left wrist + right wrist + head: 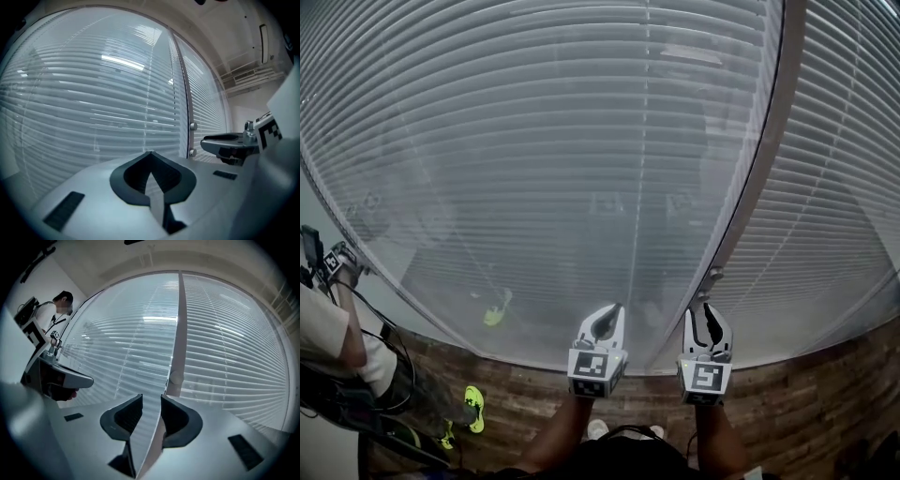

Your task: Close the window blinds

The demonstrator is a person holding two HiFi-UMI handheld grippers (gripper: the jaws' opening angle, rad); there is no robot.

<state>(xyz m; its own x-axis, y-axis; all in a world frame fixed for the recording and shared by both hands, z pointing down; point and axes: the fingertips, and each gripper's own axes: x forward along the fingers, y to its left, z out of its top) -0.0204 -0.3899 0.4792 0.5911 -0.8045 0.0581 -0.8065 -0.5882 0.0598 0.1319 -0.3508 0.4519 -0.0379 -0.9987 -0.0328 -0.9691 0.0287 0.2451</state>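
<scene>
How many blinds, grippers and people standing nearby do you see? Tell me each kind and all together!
Window blinds: 2 (left blind, right blind)
Grippers: 2 (left gripper, right gripper)
Person standing by: 1
Total: 5

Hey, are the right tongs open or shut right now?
Open. The right tongs show a clear gap between the jaws, with only the blinds visible through it.
</scene>
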